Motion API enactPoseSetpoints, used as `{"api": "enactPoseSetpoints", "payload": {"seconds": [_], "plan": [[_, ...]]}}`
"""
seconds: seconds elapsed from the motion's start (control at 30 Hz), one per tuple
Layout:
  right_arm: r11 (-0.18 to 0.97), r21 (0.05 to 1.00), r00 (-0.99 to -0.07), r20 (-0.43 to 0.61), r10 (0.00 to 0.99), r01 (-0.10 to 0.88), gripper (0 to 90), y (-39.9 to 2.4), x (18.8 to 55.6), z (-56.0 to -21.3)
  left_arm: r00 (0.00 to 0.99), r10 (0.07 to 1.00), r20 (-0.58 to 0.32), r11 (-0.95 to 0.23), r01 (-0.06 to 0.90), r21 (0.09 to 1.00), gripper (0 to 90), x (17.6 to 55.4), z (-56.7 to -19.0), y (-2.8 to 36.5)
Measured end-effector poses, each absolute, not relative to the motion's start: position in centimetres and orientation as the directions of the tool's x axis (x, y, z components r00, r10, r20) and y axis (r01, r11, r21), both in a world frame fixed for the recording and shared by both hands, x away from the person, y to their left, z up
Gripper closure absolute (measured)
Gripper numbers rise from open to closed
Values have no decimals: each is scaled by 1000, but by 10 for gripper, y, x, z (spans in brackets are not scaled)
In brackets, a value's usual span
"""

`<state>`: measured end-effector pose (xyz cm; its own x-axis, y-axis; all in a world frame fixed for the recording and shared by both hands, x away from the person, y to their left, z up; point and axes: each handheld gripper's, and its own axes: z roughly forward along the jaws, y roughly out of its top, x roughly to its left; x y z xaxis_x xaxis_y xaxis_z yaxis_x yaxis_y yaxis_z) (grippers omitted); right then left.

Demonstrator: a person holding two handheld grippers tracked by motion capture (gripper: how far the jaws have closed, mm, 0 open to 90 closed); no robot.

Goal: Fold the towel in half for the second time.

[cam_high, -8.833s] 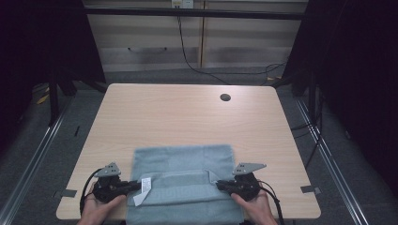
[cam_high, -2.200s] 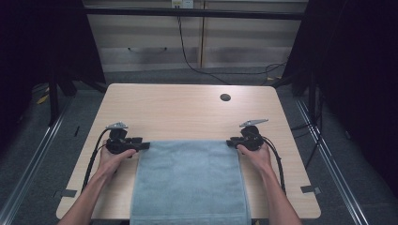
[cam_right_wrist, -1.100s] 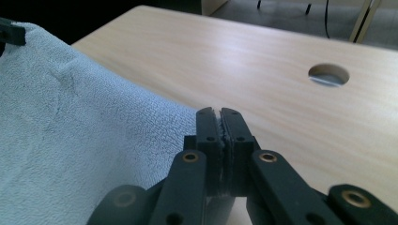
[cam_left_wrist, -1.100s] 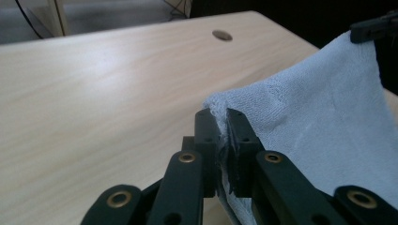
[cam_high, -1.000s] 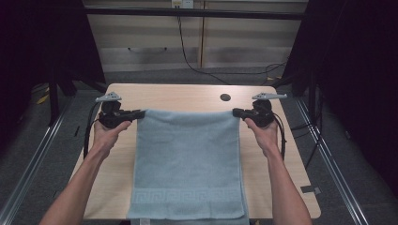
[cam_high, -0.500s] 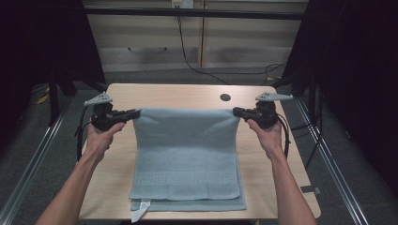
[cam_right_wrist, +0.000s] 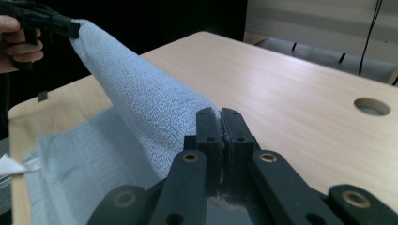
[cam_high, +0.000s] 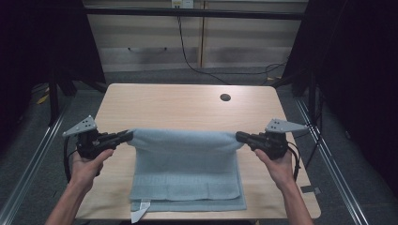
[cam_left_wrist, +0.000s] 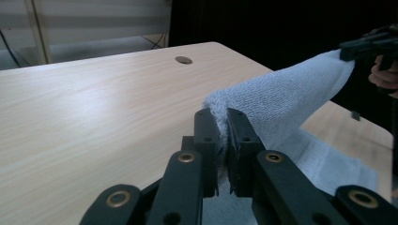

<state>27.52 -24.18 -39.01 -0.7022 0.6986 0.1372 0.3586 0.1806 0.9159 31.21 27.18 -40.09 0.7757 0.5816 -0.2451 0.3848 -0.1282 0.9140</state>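
- While the blue towel (cam_high: 185, 161) hangs by its far edge between the two tongs, its lower part lies in layers on the counter (cam_high: 178, 105) toward 6 o'clock, the near hem just at the counter's near edge.
- Left tongs (cam_high: 126, 136): clamped on the towel's corner at 9 o'clock; in the left gripper view (cam_left_wrist: 221, 140) terry is pinched between narrow jaws, with little cloth inside the bite.
- Right tongs (cam_high: 238, 136): clamped on the opposite corner at 3 o'clock; the right gripper view (cam_right_wrist: 220, 136) shows the jaws nearly together on a thin edge of cloth.
- Risk one: a corner slipping free. Judged cause: the shallow bite plus tension along the raised edge if the hands drift apart.
- Risk two: a skewed fold. Judged cause: one hand running ahead or lower, so the raised edge lands crooked on the layers below.
- Risk three: the lower layers dragging toward 6 o'clock and spilling off the counter. Judged cause: pulling the held edge nearward without enough lift; a white label (cam_high: 139, 212) already hangs past the near edge.
- Risk four: trapped slack bunching under the fold if the edge is lowered too quickly.
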Motion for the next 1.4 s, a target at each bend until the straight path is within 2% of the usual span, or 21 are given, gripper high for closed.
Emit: {"api": "enactPoseSetpoints", "payload": {"seconds": [0.27,0.37,0.5,0.53,0.63,0.7,0.9,0.97,1.1,1.23,1.4], "plan": [[202,896,-703,155,694,396,876,-246,239,-409,821,548,-158,-241,336,911,843,268,-411,270],[205,888,-706,167,689,411,876,-245,225,-414,832,533,-154,-276,343,898,842,255,-417,272],[216,872,-708,188,680,439,876,-241,209,-427,827,534,-177,-305,383,872,840,246,-436,276],[244,856,-710,184,680,456,875,-237,204,-436,820,534,-206,-302,413,859,841,243,-442,276],[262,827,-701,204,684,497,874,-235,194,-458,826,519,-219,-318,424,848,840,232,-457,276],[228,820,-687,250,683,525,872,-238,188,-469,823,515,-239,-315,440,841,838,229,-465,277],[248,798,-682,257,685,549,843,-242,179,-475,831,494,-256,-373,469,801,822,223,-481,273],[272,788,-686,243,686,552,826,-242,177,-479,825,486,-288,-381,497,780,808,224,-484,274],[273,780,-688,259,678,563,765,-241,174,-483,834,470,-289,-389,490,780,717,221,-486,278],[239,800,-685,269,677,550,684,-242,176,-475,842,449,-299,-344,471,812,642,218,-480,286],[218,824,-681,250,688,522,614,-239,186,-463,826,480,-294,-301,470,830,517,225,-468,288]]}}
